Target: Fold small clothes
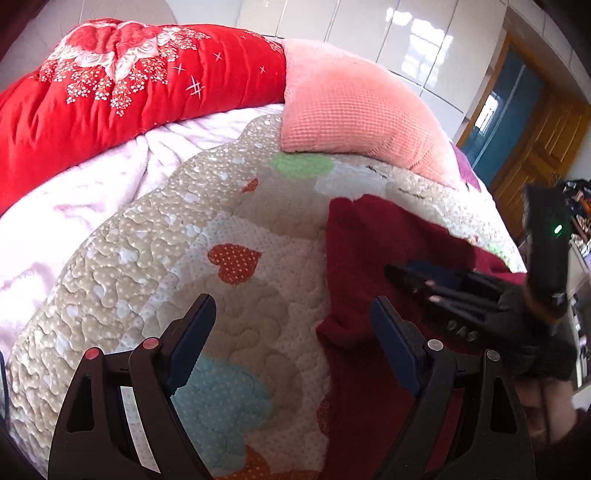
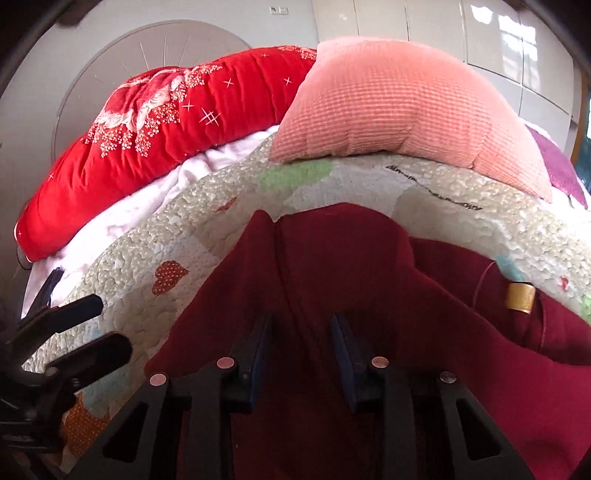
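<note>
A dark red garment (image 1: 369,258) lies on the quilted bed cover (image 1: 184,240). It fills the lower middle of the right wrist view (image 2: 351,266), with a gold label (image 2: 520,297) at its right. My left gripper (image 1: 293,314) is open and empty, its right finger at the garment's left edge. My right gripper (image 2: 301,332) is open over a raised ridge of the garment; whether its pads touch cloth I cannot tell. It shows at the right of the left wrist view (image 1: 436,284). The left gripper shows at the left of the right wrist view (image 2: 96,325).
A pink cushion (image 1: 351,110) and a red flowered duvet (image 1: 110,92) lie at the back of the bed, with a pale pink blanket (image 1: 92,192) under the duvet. A wooden door (image 1: 535,147) stands at the right. White cabinet fronts (image 2: 443,29) are behind.
</note>
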Demonstrator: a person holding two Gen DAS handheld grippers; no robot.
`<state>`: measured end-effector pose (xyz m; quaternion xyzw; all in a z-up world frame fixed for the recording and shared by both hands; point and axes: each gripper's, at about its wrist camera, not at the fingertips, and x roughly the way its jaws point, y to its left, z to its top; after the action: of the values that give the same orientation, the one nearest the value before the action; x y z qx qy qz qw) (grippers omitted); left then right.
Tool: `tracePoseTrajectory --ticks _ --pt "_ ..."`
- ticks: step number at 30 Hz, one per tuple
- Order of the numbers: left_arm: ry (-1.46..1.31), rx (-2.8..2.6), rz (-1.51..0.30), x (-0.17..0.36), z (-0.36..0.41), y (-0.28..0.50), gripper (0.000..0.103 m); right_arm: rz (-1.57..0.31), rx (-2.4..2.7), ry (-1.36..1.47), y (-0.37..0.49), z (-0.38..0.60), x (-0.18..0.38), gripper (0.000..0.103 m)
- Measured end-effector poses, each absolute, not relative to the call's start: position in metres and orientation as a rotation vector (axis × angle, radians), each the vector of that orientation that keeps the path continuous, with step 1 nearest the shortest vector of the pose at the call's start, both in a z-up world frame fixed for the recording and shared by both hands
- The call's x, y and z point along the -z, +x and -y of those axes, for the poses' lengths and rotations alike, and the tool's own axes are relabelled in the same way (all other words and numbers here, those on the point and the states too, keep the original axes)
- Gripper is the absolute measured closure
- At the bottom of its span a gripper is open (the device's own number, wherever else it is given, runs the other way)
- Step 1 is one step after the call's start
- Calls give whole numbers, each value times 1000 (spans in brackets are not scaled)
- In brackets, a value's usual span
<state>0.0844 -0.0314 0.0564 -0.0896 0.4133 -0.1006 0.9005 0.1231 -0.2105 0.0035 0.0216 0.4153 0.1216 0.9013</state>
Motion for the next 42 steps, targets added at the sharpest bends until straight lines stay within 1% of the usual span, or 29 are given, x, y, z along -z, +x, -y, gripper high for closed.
tracePoseTrajectory --ticks 1,2,3,4,5,10,13,17,19,20,21,26,29,30,31,32,34,39,42 --pt "-194 199 -852 -57 29 86 17 -852 -248 37 124 208 -1 71" --pt "-203 192 -850 -58 27 88 17 -843 -234 24 125 208 0 73" --pt "-221 187 -850 -58 23 89 17 -842 -208 20 127 209 1 86" --pt "-236 187 -852 -58 21 90 17 -845 -195 39 128 211 0 91" --pt "-258 190 -859 -58 18 91 17 -834 -196 69 125 215 -5 92" --pt "-306 179 -840 -65 9 90 17 -697 -252 152 81 225 -44 92" --pt "-347 172 -827 -67 3 89 17 -655 -249 159 64 228 -50 92" --pt "-329 178 -842 -64 8 90 17 -750 -228 186 81 235 -29 92" --pt "-316 183 -841 -63 11 90 17 -804 -229 177 89 235 -21 91" --pt "-313 185 -839 -63 13 90 17 -808 -220 168 90 234 -19 85" --pt "-310 187 -840 -62 14 91 17 -802 -216 169 90 234 -19 82" --pt "-298 221 -861 -55 28 91 17 -768 -241 226 100 237 -26 80" --pt "-194 237 -895 -46 49 92 17 -794 -235 211 109 232 -23 80" --pt "-150 233 -911 -41 57 92 17 -803 -244 209 112 231 -21 83" --pt "-112 223 -923 -36 62 93 17 -813 -227 183 113 230 -20 90" --pt "-88 214 -932 -31 65 94 17 -814 -204 163 113 229 -19 93" --pt "-80 204 -957 -24 66 96 17 -773 -216 227 106 238 -25 94" --pt "-173 182 -972 -22 48 102 17 -606 -260 404 72 273 -55 94" --pt "-233 168 -953 -29 36 102 17 -588 -341 355 60 260 -63 94"
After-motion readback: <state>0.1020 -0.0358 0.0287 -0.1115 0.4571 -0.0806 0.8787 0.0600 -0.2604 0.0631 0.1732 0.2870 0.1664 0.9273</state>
